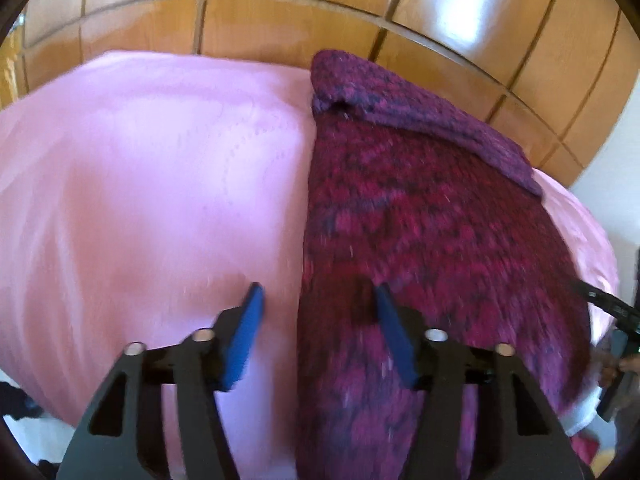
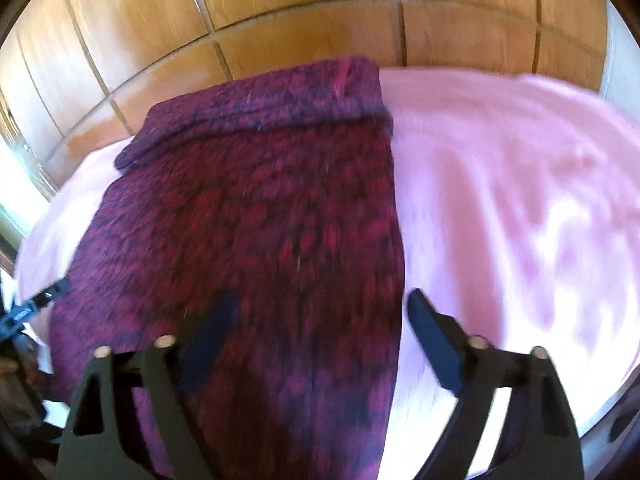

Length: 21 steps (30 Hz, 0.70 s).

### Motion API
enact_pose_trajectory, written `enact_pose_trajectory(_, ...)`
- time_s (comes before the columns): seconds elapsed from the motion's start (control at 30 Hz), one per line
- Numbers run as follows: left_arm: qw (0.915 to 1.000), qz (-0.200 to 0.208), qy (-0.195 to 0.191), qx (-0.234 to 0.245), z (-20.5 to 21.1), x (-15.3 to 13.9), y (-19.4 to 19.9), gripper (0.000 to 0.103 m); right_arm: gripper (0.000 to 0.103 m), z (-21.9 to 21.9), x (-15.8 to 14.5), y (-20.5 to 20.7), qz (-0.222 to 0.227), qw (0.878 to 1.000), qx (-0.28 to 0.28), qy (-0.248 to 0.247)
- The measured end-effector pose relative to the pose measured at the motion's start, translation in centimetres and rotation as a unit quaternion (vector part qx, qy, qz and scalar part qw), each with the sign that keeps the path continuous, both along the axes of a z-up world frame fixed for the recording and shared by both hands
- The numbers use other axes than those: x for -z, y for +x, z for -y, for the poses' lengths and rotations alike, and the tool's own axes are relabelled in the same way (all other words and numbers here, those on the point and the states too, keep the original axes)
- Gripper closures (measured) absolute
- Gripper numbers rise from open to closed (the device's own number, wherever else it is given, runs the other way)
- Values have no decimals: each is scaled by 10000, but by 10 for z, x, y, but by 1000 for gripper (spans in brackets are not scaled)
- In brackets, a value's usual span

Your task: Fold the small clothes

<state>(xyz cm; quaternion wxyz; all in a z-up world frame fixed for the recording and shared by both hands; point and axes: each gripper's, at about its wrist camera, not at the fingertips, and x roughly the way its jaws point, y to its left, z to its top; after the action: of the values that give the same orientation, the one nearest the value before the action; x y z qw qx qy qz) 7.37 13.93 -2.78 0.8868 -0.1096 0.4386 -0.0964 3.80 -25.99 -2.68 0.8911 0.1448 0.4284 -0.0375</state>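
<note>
Straddling opposite side edges of the magenta-and-purple knitted garment [image 1: 420, 216], flat on the pink bed sheet [image 1: 140, 184]: left gripper [image 1: 318, 300] and right gripper [image 2: 320, 308], 2 claws, jaws apart, pads not pressing the knit, nothing held.

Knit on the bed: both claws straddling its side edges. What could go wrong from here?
1. The left claw has one finger over the knit and one over the pink cover; closing could pinch cover too.
2. The right claw straddles the opposite edge the same way.
3. The sleeve folded across the top may slip open when lifted.
</note>
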Motion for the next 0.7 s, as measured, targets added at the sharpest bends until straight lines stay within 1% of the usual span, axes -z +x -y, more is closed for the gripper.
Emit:
enact_pose_trajectory(0.07,10000,2,-40,83,-6,-1,-15,52,41,0,4,-16,-106,9998,-22,187)
enact_pose_trajectory(0.17,9997,-95,-64,202,-13,-1,-33,52,53,-3,6,-39,-218,9991,-49,350)
enact_pose_trajectory(0.3,9982,-367,-250,398,-14,4,-52,52,56,-9,12,-66,-459,9968,-54,648)
enact_pose_trajectory(0.37,9969,-491,-255,564,-8,9,-59,68,61,-13,21,-75,-636,9939,-103,893)
enact_pose_trajectory(0.4,9961,-534,-208,677,-4,10,-62,80,64,-17,24,-78,-707,9931,-167,920)
enact_pose_trajectory(0.43,9959,-514,-142,732,-2,10,-65,85,71,-19,25,-79,-758,9927,-220,917)
enact_pose_trajectory(0.47,9956,-442,-170,808,-1,5,-67,87,80,-21,25,-79,-780,9920,-261,962)
enact_pose_trajectory(0.53,9950,-378,-335,865,-4,-4,-67,91,84,-22,12,-79,-656,9909,-366,1117)
enact_pose_trajectory(0.63,9915,-182,-821,996,-12,-26,-62,92,85,-23,-20,-77,-216,9895,-562,1315)
enact_pose_trajectory(0.7,9879,8,-1125,1066,-14,-41,-53,93,85,-22,-34,-72,48,9876,-611,1446)
